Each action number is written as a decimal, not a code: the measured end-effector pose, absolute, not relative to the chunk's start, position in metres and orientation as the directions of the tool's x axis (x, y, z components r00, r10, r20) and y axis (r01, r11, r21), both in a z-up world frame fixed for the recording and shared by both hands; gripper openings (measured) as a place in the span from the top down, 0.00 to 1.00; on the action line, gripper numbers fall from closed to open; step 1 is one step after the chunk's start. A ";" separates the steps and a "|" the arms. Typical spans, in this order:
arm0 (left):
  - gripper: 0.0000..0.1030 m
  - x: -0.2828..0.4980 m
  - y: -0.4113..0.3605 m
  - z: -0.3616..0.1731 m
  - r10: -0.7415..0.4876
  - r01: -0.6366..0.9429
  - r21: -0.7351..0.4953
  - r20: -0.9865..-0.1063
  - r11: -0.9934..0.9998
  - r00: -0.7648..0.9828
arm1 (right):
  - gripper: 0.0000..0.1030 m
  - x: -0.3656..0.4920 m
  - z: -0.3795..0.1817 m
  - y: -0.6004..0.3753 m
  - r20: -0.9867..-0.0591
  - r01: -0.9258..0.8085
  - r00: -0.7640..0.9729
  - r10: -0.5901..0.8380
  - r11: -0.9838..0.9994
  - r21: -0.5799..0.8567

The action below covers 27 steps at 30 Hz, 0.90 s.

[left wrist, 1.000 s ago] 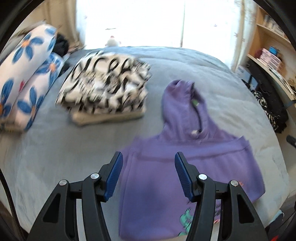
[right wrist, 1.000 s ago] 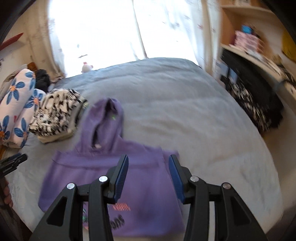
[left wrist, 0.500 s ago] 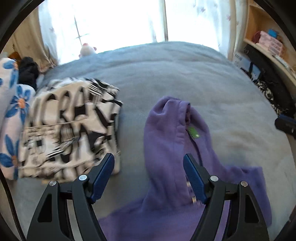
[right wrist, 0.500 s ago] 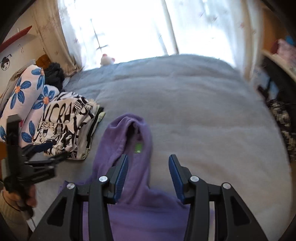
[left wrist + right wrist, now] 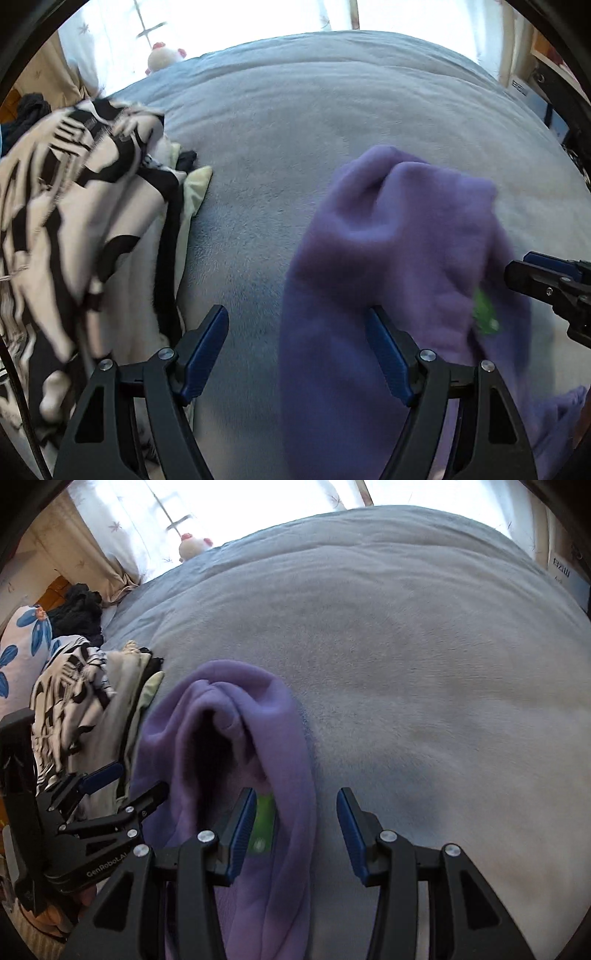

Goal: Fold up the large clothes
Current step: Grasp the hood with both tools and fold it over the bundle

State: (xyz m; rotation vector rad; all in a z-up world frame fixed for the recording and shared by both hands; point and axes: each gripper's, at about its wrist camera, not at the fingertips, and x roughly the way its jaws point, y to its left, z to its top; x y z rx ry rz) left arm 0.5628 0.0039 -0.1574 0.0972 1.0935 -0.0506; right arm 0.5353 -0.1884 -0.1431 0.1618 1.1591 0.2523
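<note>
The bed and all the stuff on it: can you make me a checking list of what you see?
Surface: grey blanket covering the bed, soft, lightly rumpled.
Job's things: purple hoodie lying on the blanket, hood towards the window, green label showing inside the neck.
Clutter: pile of black-and-white clothes beside the hoodie; flowered pillow; dark bundle; small plush toy at the far edge.
Grippers: left gripper open, its right finger on the hood's left side; right gripper open, fingers either side of the hood's right edge.
Cables: nothing seen.
Surroundings: bright window with white curtain.
</note>
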 end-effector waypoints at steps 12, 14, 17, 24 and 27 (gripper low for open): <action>0.96 0.555 0.013 -0.162 0.007 0.063 0.045 -0.868 0.997 0.496 | 0.95 0.530 -0.151 -0.221 -0.854 -0.100 0.430 0.293 0.956 0.277; 0.97 0.546 0.015 -0.151 0.006 0.054 0.039 -0.859 0.998 0.512 | 0.95 0.516 -0.138 -0.231 -0.830 -0.105 0.462 0.312 0.949 0.298; 0.97 0.521 0.020 -0.123 -0.008 0.054 0.026 -0.833 0.998 0.553 | 0.95 0.486 -0.109 -0.239 -0.777 -0.135 0.533 0.336 0.940 0.313; 0.97 0.415 0.034 -0.040 -0.082 0.083 -0.037 -0.766 0.996 0.638 | 0.95 0.381 -0.015 -0.229 -0.619 -0.277 0.681 0.390 0.921 0.275; 0.97 0.350 0.055 -0.005 -0.133 0.092 -0.097 -0.729 0.991 0.671 | 0.95 0.308 0.016 -0.217 -0.576 -0.372 0.699 0.425 0.903 0.216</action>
